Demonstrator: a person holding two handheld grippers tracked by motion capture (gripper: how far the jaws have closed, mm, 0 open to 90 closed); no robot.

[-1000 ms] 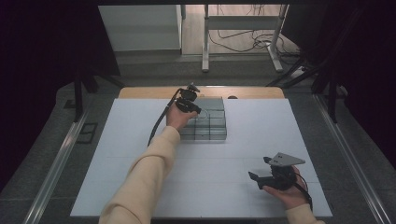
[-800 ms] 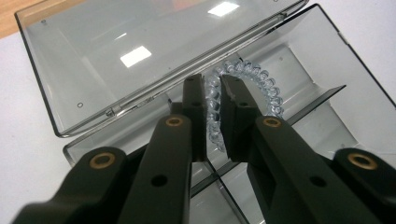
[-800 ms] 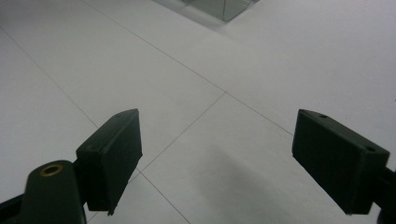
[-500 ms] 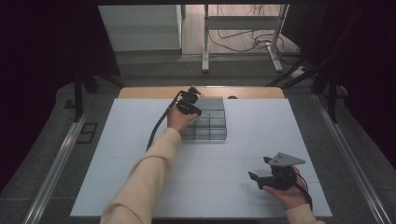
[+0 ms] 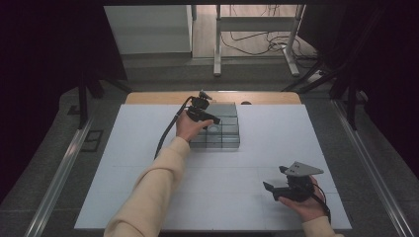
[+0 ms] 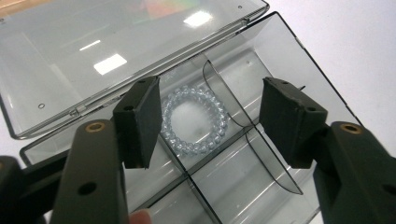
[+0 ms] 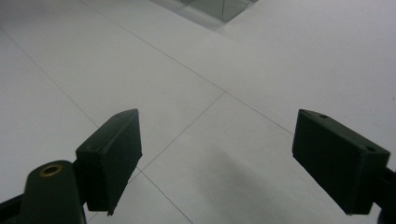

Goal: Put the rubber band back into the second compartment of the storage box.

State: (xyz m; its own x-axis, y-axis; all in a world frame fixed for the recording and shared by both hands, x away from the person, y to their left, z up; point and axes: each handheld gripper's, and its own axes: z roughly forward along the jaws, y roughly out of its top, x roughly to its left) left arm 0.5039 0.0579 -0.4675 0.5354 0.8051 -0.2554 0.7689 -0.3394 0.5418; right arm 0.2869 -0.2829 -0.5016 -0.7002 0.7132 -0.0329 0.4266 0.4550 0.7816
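One clear beaded bracelet (image 6: 194,120) lies in the open organizer box's (image 6: 299,65) compartment.

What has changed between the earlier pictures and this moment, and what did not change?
The left gripper has just opened its jaws above the clear box. A clear bead bracelet lies in a compartment below them, and the pads do not touch it, so it looks let go. The left hand stayed over the box. The right gripper stayed open, low over the white table, and the box did not move.
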